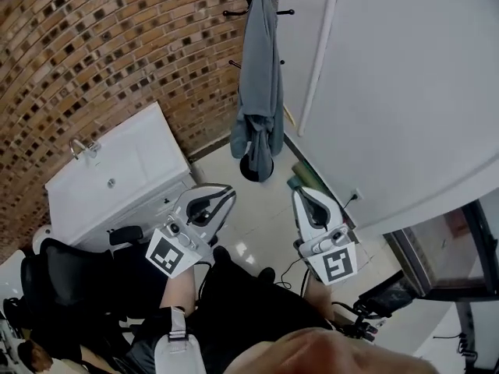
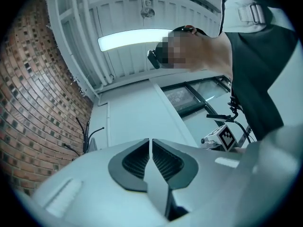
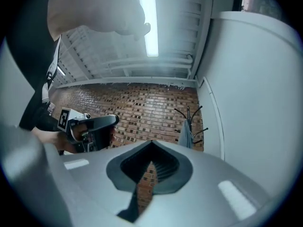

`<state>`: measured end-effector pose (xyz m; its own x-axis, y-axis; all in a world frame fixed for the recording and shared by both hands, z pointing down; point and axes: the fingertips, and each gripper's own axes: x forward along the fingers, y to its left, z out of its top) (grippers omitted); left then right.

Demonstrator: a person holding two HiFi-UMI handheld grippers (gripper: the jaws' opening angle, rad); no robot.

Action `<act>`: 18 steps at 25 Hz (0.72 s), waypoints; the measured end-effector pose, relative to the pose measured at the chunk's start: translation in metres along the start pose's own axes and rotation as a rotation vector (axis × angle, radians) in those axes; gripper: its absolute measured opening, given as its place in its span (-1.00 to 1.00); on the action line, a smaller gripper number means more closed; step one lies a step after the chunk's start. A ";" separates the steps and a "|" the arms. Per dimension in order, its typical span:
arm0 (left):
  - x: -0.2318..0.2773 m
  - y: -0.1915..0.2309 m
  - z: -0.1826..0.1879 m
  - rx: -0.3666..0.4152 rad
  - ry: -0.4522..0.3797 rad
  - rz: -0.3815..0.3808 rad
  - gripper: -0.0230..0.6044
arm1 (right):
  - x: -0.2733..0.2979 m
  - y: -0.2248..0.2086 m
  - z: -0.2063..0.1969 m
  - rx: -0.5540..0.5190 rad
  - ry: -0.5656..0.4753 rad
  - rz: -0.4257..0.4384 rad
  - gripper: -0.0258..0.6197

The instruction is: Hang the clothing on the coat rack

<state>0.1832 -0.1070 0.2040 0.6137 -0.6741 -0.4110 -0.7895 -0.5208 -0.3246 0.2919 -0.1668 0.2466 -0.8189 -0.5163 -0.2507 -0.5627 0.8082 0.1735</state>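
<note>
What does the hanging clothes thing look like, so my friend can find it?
Start at the big brick wall and follow it to the corner where it meets the white wall. A black coat rack stands there, with the grey-blue garment draped on it. It is the only soft, hanging thing; the white sink cabinet nearby is boxy.

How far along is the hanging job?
Done: the garment hangs on the rack. In hand: nothing; left tool and right tool are shut and empty, away from the rack. Left: nothing visible.
</note>
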 end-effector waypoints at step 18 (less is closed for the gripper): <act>0.023 -0.019 0.012 0.050 0.022 -0.017 -0.92 | -0.014 0.007 0.031 -0.051 -0.077 0.073 -0.91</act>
<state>0.2122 -0.1060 0.1906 0.6266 -0.6770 -0.3861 -0.7772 -0.5063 -0.3735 0.3027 -0.1449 0.2219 -0.8478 -0.4322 -0.3073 -0.5088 0.8263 0.2417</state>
